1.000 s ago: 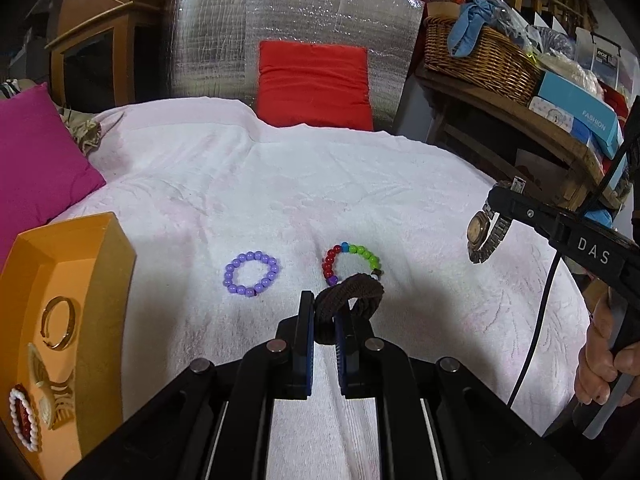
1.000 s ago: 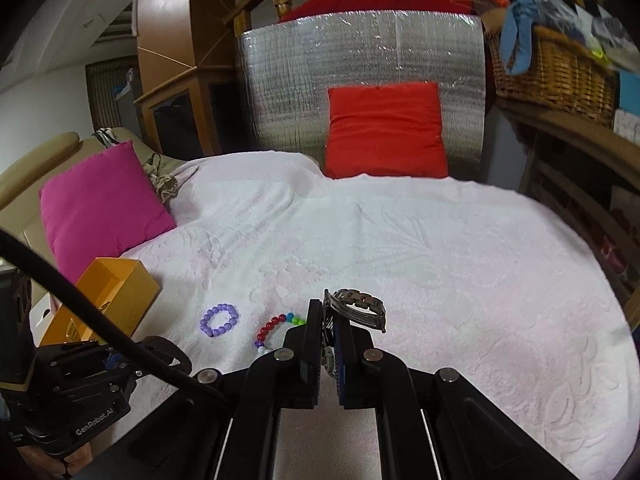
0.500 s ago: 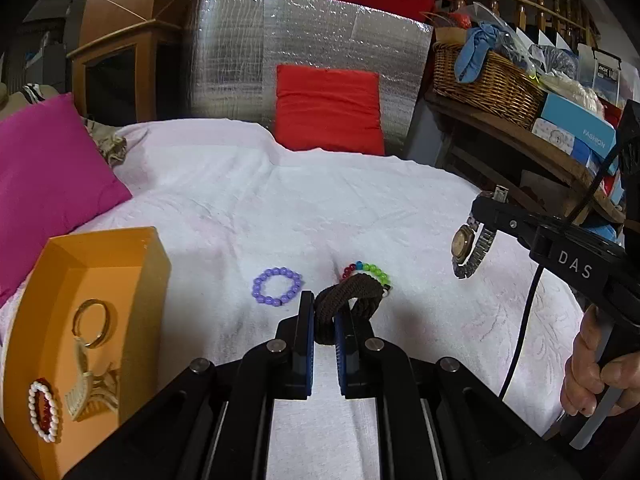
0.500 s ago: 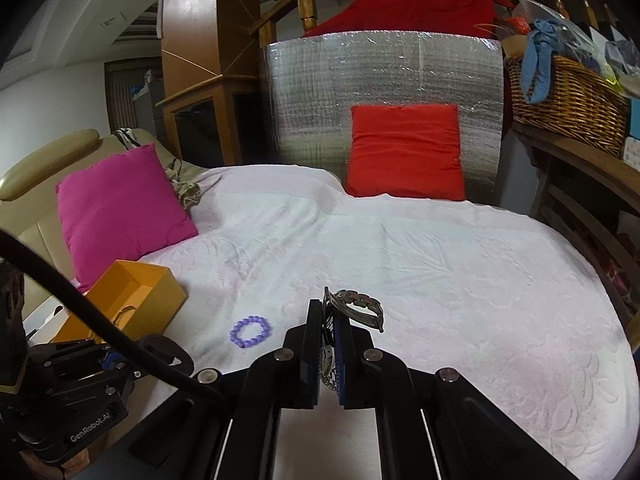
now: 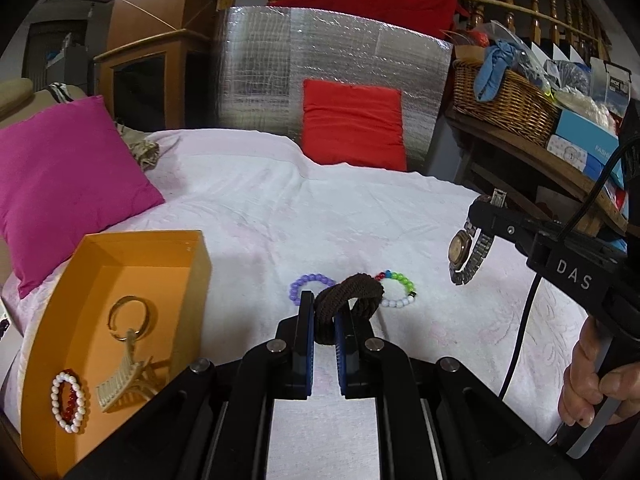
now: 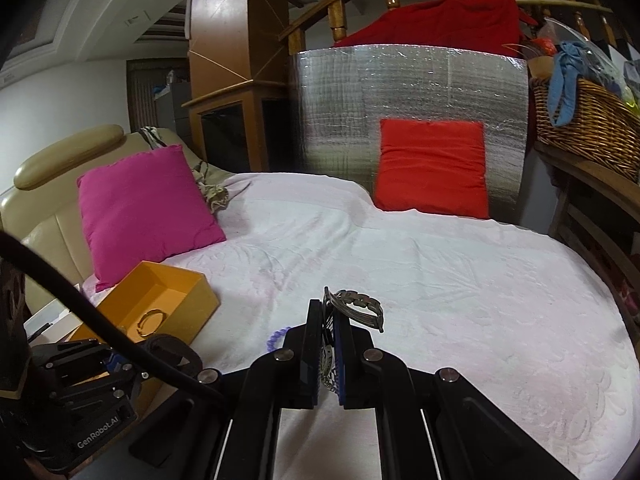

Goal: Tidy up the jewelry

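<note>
My left gripper is shut on a brown woven band, held above the white bedspread. Behind it lie a purple bead bracelet and a multicoloured bead bracelet. My right gripper is shut on a metal wristwatch; the watch also shows hanging at the right of the left wrist view. An open orange box at the left holds a gold ring bangle, a cream comb and a white and red bead bracelet. The box shows in the right wrist view too.
A pink cushion lies left of the box. A red cushion leans on a silver foil panel at the back. A wicker basket and boxes sit on a wooden shelf at the right.
Both grippers have risen and pulled back from the bedspread with their items. The orange box has come further into both views, and the beads look farther off.
</note>
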A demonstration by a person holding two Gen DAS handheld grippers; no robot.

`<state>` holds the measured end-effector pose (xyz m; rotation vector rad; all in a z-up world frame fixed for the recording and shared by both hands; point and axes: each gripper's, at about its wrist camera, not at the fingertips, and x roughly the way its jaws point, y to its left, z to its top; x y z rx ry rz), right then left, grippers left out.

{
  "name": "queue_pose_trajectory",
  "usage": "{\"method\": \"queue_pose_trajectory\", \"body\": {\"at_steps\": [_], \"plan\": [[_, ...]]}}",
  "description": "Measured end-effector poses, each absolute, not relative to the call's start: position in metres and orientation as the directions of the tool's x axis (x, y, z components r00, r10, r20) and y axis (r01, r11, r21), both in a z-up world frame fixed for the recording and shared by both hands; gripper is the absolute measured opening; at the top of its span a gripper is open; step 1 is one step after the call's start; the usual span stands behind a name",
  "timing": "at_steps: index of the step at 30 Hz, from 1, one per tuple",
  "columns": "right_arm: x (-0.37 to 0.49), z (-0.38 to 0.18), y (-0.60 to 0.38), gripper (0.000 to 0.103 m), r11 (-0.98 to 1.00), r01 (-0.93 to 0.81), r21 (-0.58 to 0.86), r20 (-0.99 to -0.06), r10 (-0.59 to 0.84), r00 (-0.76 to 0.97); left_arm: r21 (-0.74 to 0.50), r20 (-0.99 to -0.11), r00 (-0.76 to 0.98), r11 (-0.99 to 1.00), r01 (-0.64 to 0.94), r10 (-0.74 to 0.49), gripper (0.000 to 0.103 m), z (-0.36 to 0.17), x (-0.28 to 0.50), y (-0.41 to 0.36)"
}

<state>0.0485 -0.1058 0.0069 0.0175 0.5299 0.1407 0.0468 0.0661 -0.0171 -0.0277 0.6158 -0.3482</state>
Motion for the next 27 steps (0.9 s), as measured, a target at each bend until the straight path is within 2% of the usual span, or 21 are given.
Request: {"method": "queue_pose_trajectory", "body": {"at_steps": [9, 17, 27], "plan": [[0.048, 0.009, -0.083, 0.006, 0.984, -0.165, 0.061, -0.496, 0.174, 0.851, -0.166, -0.514, 0.805, 0.955, 0.245, -0.296, 0.009, -0.005, 0.028, 0.103], [0.046, 0.013, -0.055, 0.006, 0.974, -0.215, 0.067, -0.485, 0.22, 0.846, -0.182, -0.471, 0.859, 0.975, 0.129, -0.202, 0.009, 0.005, 0.007, 0.158], [0.031, 0.024, -0.005, 0.006, 0.902, -0.398, 0.166, -0.443, 0.429, 0.787, -0.126, -0.512, 0.857, 0.992, -0.015, -0.052, 0.009, -0.008, -0.026, 0.229]]}}
